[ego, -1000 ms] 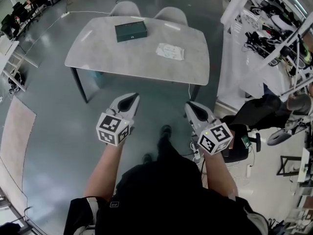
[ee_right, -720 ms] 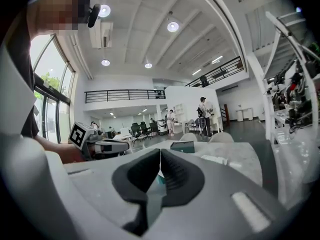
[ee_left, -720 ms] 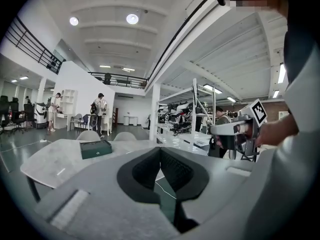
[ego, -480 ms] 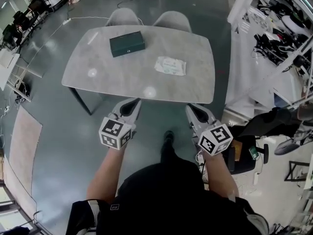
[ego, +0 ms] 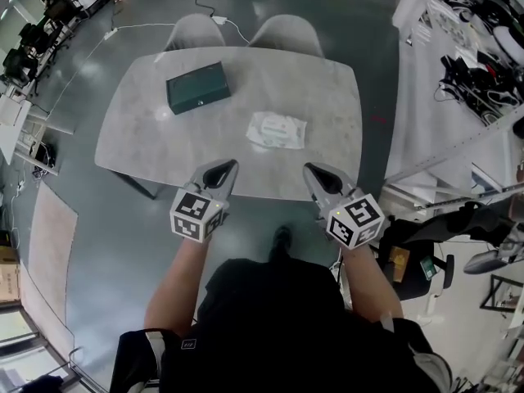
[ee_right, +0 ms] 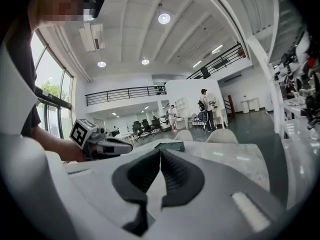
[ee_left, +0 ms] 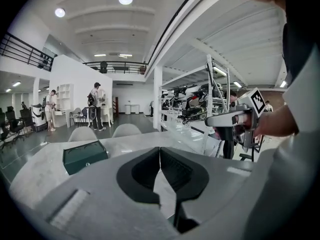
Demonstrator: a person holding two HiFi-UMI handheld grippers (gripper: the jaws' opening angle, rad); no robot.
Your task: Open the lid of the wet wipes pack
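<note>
The wet wipes pack (ego: pixel 277 130), white with pale green print, lies flat on the grey table (ego: pixel 147 133), right of its middle. My left gripper (ego: pixel 228 165) hangs at the table's near edge, jaws shut and empty. My right gripper (ego: pixel 310 169) is level with it, also at the near edge, shut on nothing, a short way this side of the pack. In the left gripper view the shut tips (ee_left: pixel 159 148) point across the table. In the right gripper view the tips (ee_right: pixel 160 150) meet too. The pack is hidden behind the jaws in both gripper views.
A dark green box (ego: pixel 197 88) sits on the table's far left part, also seen as the box (ee_left: pixel 84 156) in the left gripper view. Two grey chairs (ego: pixel 282 34) stand behind the table. Shelving with gear (ego: pixel 475 64) lines the right side. People (ee_left: pixel 96 105) stand far off.
The table has drawn closer and lower in the head view as the person walked toward it. Both grippers now reach its near edge, still shut.
</note>
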